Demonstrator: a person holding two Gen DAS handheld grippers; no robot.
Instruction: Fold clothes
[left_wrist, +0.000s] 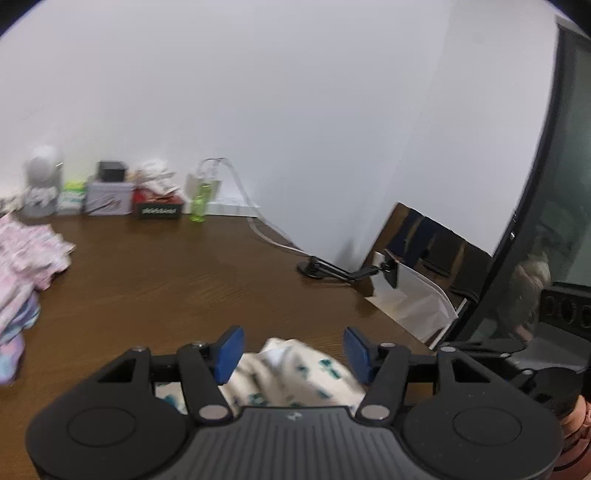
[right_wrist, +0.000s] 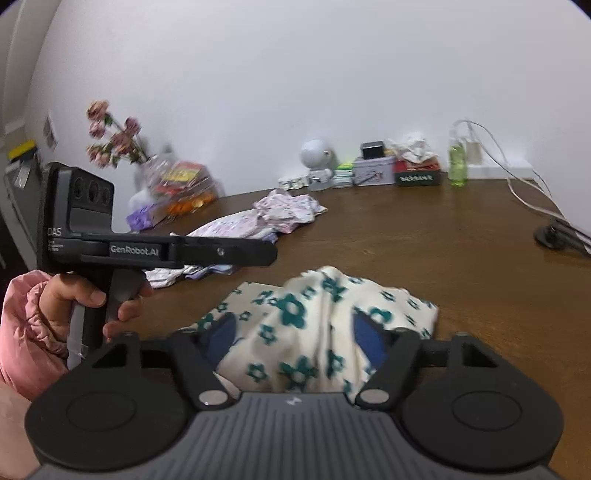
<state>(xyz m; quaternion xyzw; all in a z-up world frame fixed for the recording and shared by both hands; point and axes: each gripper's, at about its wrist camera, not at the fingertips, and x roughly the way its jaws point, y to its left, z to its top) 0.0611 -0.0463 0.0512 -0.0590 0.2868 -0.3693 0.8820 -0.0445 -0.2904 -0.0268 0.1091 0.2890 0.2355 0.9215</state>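
I see the brown wooden table (right_wrist: 424, 236) filling both views, running back to a white wall. The cream garment with teal flowers (right_wrist: 317, 317) lies bunched on the near part of the table, the biggest thing on it from my right camera. It sits directly under and between the fingers of my right gripper (right_wrist: 295, 338): cloth humps up in the gap and drapes over the blue pads (right_wrist: 369, 343), which stand a moderate way apart and do not look pressed onto it, though the blur keeps me from being sure. From my left camera the same garment lies low, below and just behind the blue fingertips of my left gripper (left_wrist: 293, 354), which stands half open with only bare table between its tips. In the right view that left gripper is held level, left of the garment and clear above the table, in a hand (right_wrist: 92, 302) with a pink sleeve. A pile of pink-patterned clothes (right_wrist: 284, 210) lies farther back on the left. Small boxes (right_wrist: 373, 170) and a green bottle (right_wrist: 457, 162) line the wall.
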